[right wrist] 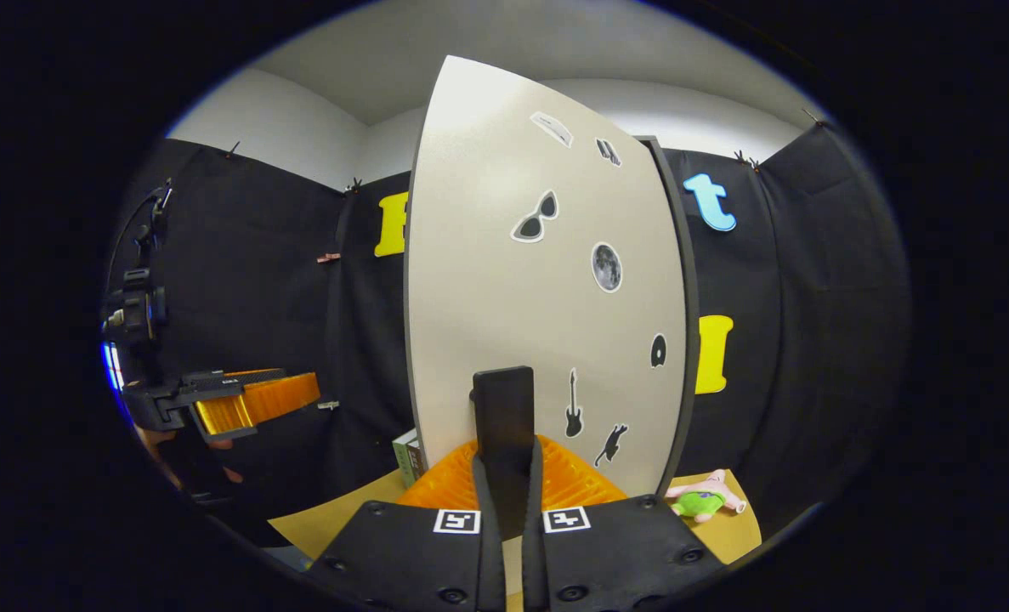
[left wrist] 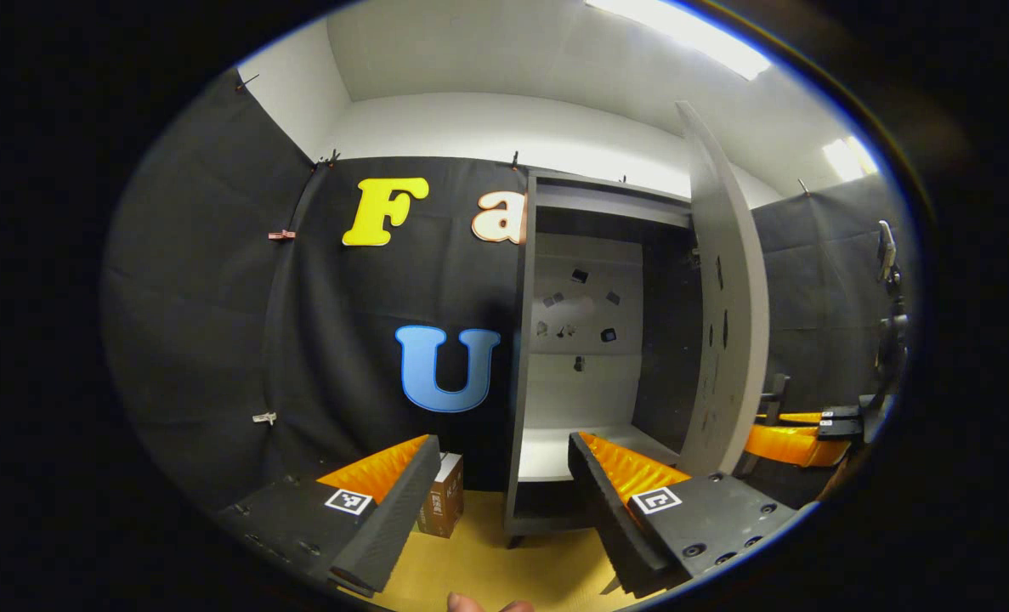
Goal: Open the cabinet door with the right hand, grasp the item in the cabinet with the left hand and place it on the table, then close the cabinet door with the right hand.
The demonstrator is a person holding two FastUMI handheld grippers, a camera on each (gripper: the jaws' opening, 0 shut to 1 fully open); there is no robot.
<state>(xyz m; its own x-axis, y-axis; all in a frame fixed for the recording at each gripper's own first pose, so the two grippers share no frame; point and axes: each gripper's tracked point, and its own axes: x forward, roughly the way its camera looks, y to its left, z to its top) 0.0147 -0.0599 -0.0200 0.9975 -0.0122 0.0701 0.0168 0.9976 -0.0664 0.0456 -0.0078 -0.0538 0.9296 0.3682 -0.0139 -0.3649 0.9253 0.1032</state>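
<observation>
The grey cabinet [left wrist: 525,340] stands open, and its white shelf [left wrist: 555,450] looks bare. A brown box [left wrist: 441,507] stands on the tan table [left wrist: 487,565], just left of the cabinet. My left gripper [left wrist: 501,442] hovers open in front of the cabinet with nothing between its fingers. The cabinet door [right wrist: 504,280], dotted with stickers, swings out toward me. My right gripper [right wrist: 504,463] is shut on the door's black handle [right wrist: 504,408]. In the left gripper view, the right gripper [left wrist: 797,435] shows at the handle behind the door [left wrist: 725,323].
A pink and green plush toy [right wrist: 701,501] lies on the table right of the door. The box [right wrist: 408,459] peeks out at the door's lower left edge. The left gripper [right wrist: 253,399] and a hand show at the far left of the right gripper view.
</observation>
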